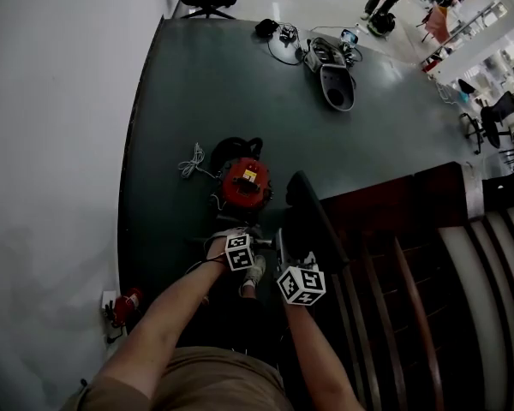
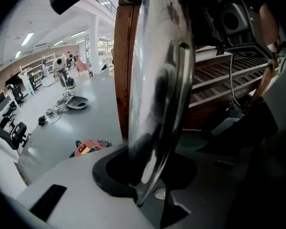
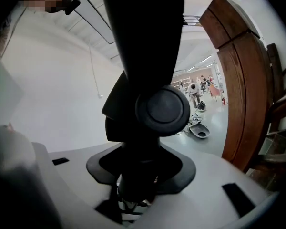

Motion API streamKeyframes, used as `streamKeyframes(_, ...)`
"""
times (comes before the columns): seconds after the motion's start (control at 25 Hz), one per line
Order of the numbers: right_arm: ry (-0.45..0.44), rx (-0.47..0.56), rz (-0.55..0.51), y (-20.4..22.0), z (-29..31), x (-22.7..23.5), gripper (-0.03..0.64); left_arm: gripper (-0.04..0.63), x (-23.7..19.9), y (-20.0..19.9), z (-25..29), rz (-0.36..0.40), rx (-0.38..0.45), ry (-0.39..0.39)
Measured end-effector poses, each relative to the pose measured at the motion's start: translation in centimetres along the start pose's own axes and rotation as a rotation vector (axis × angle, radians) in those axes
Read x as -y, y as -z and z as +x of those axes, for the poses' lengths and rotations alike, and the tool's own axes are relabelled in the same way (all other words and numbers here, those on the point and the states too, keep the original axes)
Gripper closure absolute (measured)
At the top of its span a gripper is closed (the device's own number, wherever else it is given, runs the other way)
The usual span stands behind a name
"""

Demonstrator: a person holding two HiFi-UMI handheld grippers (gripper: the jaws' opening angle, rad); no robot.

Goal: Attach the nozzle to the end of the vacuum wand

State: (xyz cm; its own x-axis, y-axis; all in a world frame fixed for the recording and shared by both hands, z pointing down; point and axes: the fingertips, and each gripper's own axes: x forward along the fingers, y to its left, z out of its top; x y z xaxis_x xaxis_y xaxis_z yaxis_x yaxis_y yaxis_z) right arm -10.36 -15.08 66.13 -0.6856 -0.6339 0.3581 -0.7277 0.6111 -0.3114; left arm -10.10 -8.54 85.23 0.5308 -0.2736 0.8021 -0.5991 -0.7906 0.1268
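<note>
My left gripper [image 2: 148, 178] is shut on the chrome vacuum wand [image 2: 157, 80], which rises steeply through the left gripper view. My right gripper [image 3: 138, 187] is shut on the neck of the black nozzle [image 3: 148, 42], just under its round hub [image 3: 163, 109]. From the head view both grippers sit close together at the middle: the left gripper [image 1: 239, 245] beside the right gripper [image 1: 295, 268], with the black nozzle [image 1: 313, 217] reaching up and to the right of them. The joint between wand and nozzle is hidden in every view.
The red vacuum canister [image 1: 244, 182] stands on the dark floor just beyond the grippers, with a white cord [image 1: 191, 163] to its left. A brown wooden slatted bench [image 1: 411, 255] fills the right. A white wall [image 1: 51, 144] runs along the left. Grey equipment [image 1: 336, 84] lies farther off.
</note>
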Motion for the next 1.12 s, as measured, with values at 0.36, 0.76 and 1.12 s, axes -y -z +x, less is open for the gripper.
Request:
streamKeyframes(0.36, 0.008, -0.031, 0.034, 0.0, 1.0, 0.9, 0.446, 0.474, -0.7, -0.2, 0.5, -0.013, -0.028, 0.016)
streamKeyframes(0.76, -0.001, -0.005, 0.067, 0.2, 1.1, 1.1, 0.446, 0.476, -1.0, 0.0, 0.9, 0.0, -0.06, 0.028)
streamKeyframes(1.12, -0.04, 0.03, 0.083, 0.4, 1.2, 1.1, 0.448, 0.477, -1.0, 0.0, 1.1, -0.017, -0.061, -0.002)
